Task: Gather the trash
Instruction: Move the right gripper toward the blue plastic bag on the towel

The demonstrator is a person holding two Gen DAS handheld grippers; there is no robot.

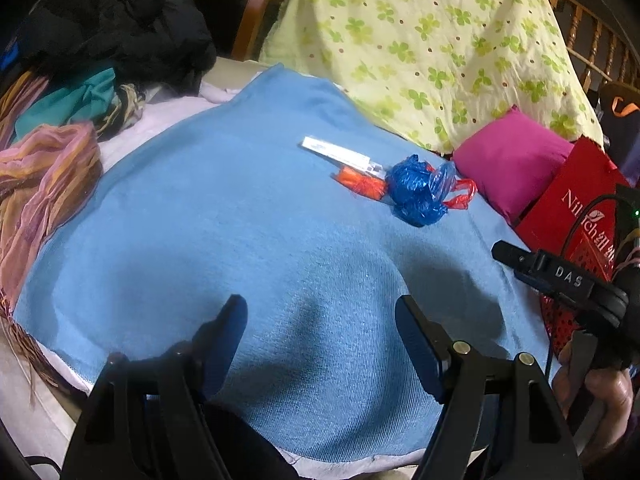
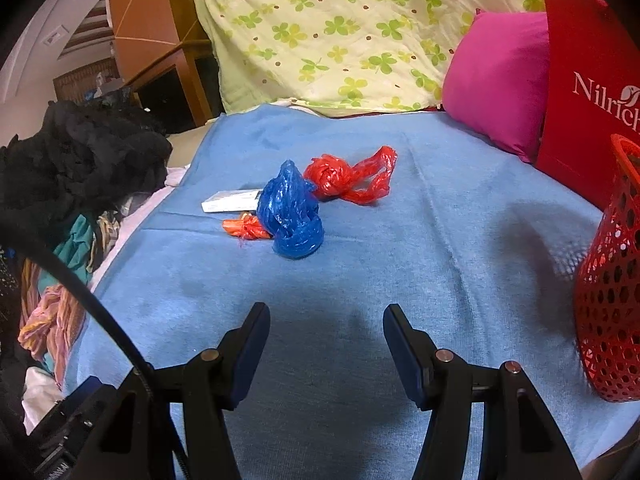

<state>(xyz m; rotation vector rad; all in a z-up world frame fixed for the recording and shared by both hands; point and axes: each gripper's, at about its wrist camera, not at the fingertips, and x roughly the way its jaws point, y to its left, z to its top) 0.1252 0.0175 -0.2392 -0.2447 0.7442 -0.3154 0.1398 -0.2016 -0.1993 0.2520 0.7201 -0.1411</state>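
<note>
Both grippers hover low over a blue blanket (image 2: 400, 220) spread on a bed. The left gripper (image 1: 320, 320) has its jaws set well apart with only blanket showing between them. The right gripper (image 2: 326, 328) also stands open, somewhat narrower, and grips nothing.

The trash lies in one cluster on the blanket, well ahead of both sets of fingertips:
- a crumpled blue plastic bag (image 2: 290, 216), nearest the grippers;
- a knotted red plastic bag (image 2: 348, 178), just behind the blue one and touching it;
- a small orange wrapper (image 2: 244, 228), against the blue bag's left side;
- a flat white carton (image 2: 230, 201), lying flat behind the wrapper, one end hidden by the blue bag.

A red perforated basket (image 2: 612, 300) stands at the blanket's right edge, near the right gripper. Behind it are a red paper bag (image 2: 580, 92) and a magenta pillow (image 2: 492, 80). A clover-print quilt (image 2: 340, 32) is heaped at the far end. Dark clothes (image 2: 80, 160) are piled on the left.
</note>
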